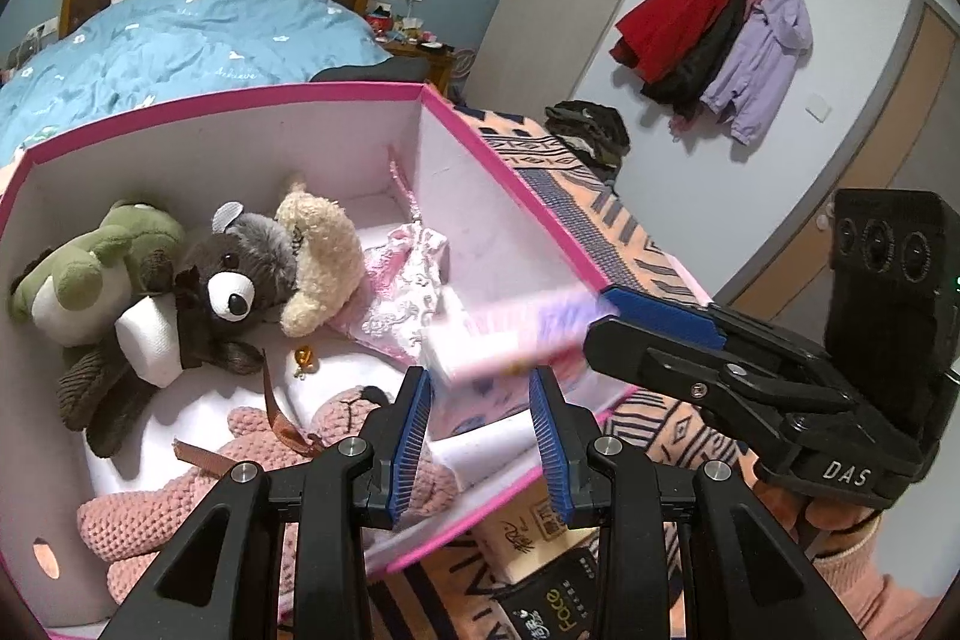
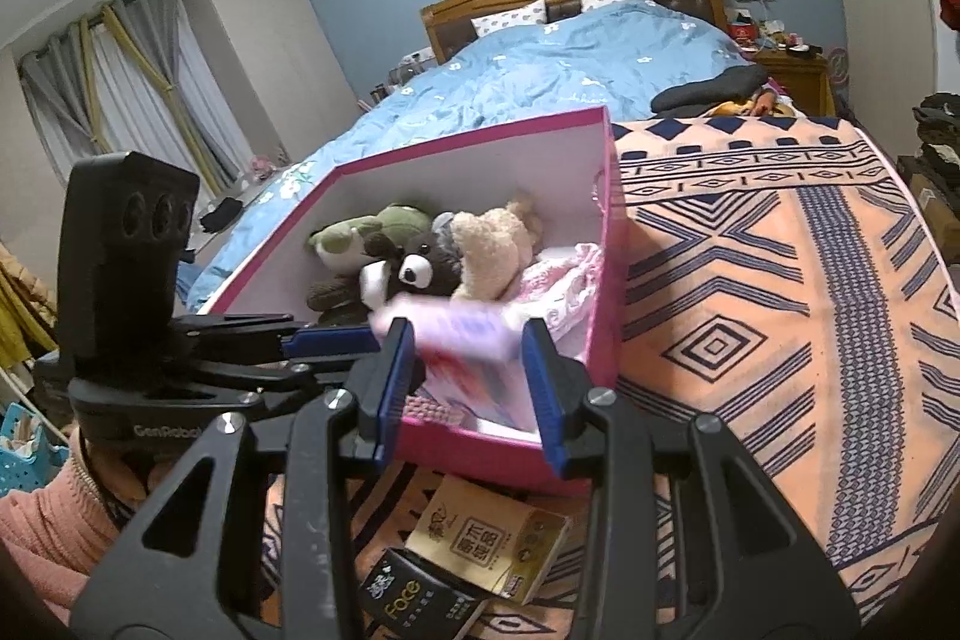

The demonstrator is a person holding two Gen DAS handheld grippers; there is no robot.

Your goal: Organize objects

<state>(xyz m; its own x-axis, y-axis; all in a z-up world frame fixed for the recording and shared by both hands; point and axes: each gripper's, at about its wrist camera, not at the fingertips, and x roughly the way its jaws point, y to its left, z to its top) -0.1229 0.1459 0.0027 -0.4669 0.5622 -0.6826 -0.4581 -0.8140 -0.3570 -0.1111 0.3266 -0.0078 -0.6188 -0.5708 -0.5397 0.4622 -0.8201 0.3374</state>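
Pink-white packet [image 2: 462,325] pinched between my right gripper [image 2: 467,343] fingers, left gripper [image 1: 480,382] closed just beside it; a slack pinch could drop it short of the box [image 2: 468,137] ahead.

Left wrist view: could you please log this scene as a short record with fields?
surface: patterned blanket on a bed
box: pink box, open, on the blanket
in box: green plush, grey bear, cream plush, knitted toy, pink cloth
pack: blurred pink-white pack, over the box's near corner
left gripper: shut on pack
right gripper: shut on pack
outside box: carton and black packet, on the blanket
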